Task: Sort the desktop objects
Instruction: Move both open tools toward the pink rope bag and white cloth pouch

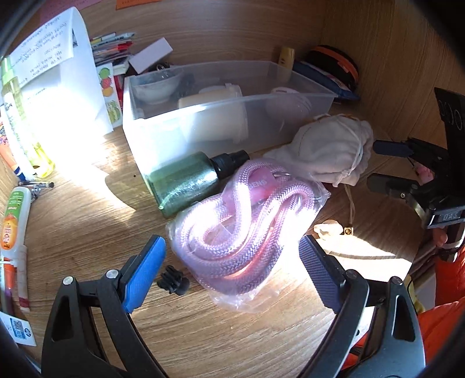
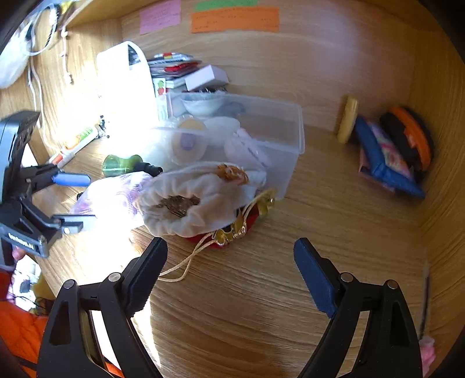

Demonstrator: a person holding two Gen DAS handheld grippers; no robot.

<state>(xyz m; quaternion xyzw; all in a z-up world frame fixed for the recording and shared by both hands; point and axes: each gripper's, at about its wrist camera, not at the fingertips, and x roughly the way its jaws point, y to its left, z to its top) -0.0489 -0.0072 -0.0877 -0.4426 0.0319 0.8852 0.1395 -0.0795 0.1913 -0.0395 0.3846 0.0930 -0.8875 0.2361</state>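
Wood-grain desk (image 1: 87,221), matt, is seen under both grippers. Pink braided cord in a glossy clear plastic bag (image 1: 247,229) is seen between the left gripper's (image 1: 232,261) textured blue pads. White cloth pouch (image 2: 191,200), soft and matt, is seen ahead of the right gripper (image 2: 229,261). Translucent frosted plastic bin (image 1: 221,128) and glossy green bottle (image 1: 183,183) are seen beyond.

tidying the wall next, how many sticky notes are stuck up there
3, along the top of the back wall: pink note at left, green note above orange note. More may sit above the frame.
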